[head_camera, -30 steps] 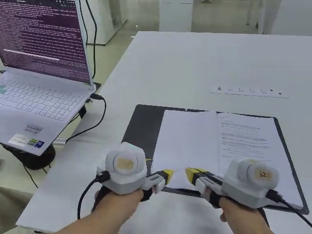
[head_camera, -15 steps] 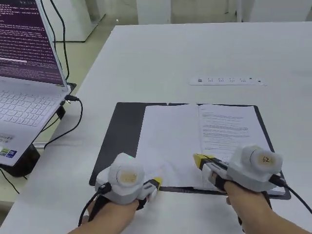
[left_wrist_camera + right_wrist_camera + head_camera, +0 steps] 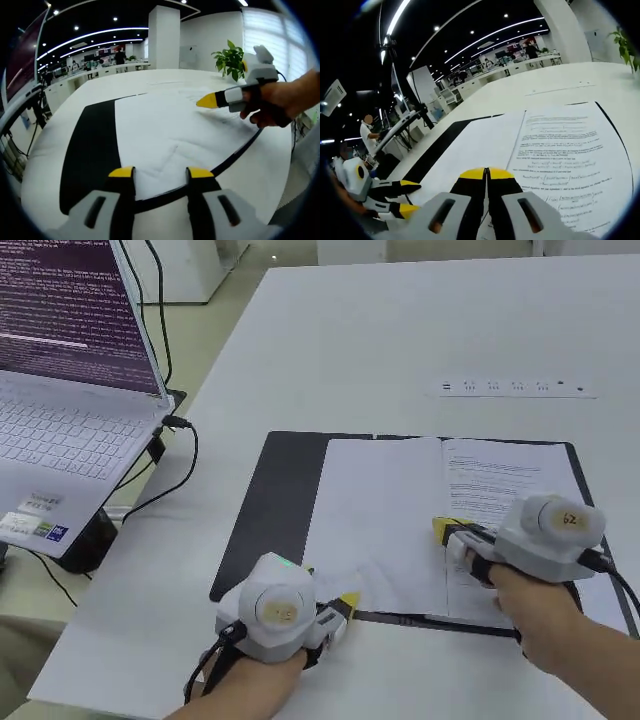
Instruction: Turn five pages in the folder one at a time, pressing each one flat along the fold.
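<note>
Black and lying open flat, the folder [image 3: 272,502] sits on the white table [image 3: 350,330] in front of the person. A blank sheet [image 3: 380,495] covers most of its left half, leaving a dark strip of cover bare at the far left, and a printed page [image 3: 505,480] lies on the right half. The blank sheet shows a few soft creases near its lower edge.

In the head view the left gripper [image 3: 346,604] is held at the folder's near edge, by the lower corner of the blank sheet. Its own view shows its two yellow-tipped jaws spread apart with nothing between them, and the sheet's near edge and the folder's dark border run just beyond the tips.

The right gripper [image 3: 448,531] reaches in from the right, its yellow tips low over the fold where the blank sheet meets the printed page. In the right gripper view the jaws are pressed together, tip against tip, with no paper visibly caught between them. Whether the tips touch the page cannot be told.

An open laptop [image 3: 70,390] stands off the table's left edge, with a dark cable [image 3: 172,478] plugged into its side. A white power strip [image 3: 515,388] lies on the table beyond the folder. A potted plant [image 3: 231,57] shows in the left gripper view, behind the right gripper.
</note>
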The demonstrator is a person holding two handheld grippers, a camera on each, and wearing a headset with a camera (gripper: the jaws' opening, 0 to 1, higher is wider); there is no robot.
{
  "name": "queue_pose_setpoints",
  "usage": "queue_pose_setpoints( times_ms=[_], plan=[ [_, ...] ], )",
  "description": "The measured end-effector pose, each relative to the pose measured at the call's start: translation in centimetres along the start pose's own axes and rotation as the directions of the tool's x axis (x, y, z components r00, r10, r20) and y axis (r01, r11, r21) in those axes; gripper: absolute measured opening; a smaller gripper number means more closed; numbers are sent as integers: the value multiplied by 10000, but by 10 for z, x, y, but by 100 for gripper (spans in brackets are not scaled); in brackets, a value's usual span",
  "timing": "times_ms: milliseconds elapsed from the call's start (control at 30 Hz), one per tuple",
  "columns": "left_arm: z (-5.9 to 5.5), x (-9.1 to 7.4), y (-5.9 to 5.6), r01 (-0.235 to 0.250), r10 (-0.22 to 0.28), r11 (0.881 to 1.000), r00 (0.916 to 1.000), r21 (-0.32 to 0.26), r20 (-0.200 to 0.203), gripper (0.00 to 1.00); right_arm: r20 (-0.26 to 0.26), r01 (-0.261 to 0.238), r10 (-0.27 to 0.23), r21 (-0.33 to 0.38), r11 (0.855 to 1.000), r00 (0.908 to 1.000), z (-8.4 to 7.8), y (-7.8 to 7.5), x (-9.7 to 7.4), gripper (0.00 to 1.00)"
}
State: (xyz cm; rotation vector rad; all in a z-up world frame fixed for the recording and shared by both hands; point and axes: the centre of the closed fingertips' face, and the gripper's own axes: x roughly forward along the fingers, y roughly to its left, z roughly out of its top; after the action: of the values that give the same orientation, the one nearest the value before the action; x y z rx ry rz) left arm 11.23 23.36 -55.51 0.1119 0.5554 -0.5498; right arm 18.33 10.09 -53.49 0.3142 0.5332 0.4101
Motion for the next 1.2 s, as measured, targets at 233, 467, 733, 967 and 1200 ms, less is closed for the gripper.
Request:
queue_pose_setpoints(
  times_ms=[233, 467, 733, 967, 1200],
  plan=[
    [0, 1, 1, 9, -9, 10000, 10000, 28, 60, 40, 124, 250, -243, -541, 9982, 9996, 10, -7, 14, 0],
    [-1, 1, 1, -1, 1, 10000, 10000, 5, 70, 40, 402, 568, -571, 86, 9984, 9976, 24, -22, 26, 0],
    [-1, 2, 1, -10, 10, 10000, 9999, -17, 144, 40, 499, 660, -684, 479, 9967, 9964, 35, -31, 38, 0],
    [-2, 2, 1, -14, 15, 10000, 9999, -49, 168, 40, 543, 750, -780, 556, 9956, 9955, 45, -40, 52, 0],
    [-2, 3, 1, -26, 28, 10000, 9998, -77, 190, 40, 633, 878, -912, 543, 9947, 9938, 57, -48, 70, 0]
  ],
)
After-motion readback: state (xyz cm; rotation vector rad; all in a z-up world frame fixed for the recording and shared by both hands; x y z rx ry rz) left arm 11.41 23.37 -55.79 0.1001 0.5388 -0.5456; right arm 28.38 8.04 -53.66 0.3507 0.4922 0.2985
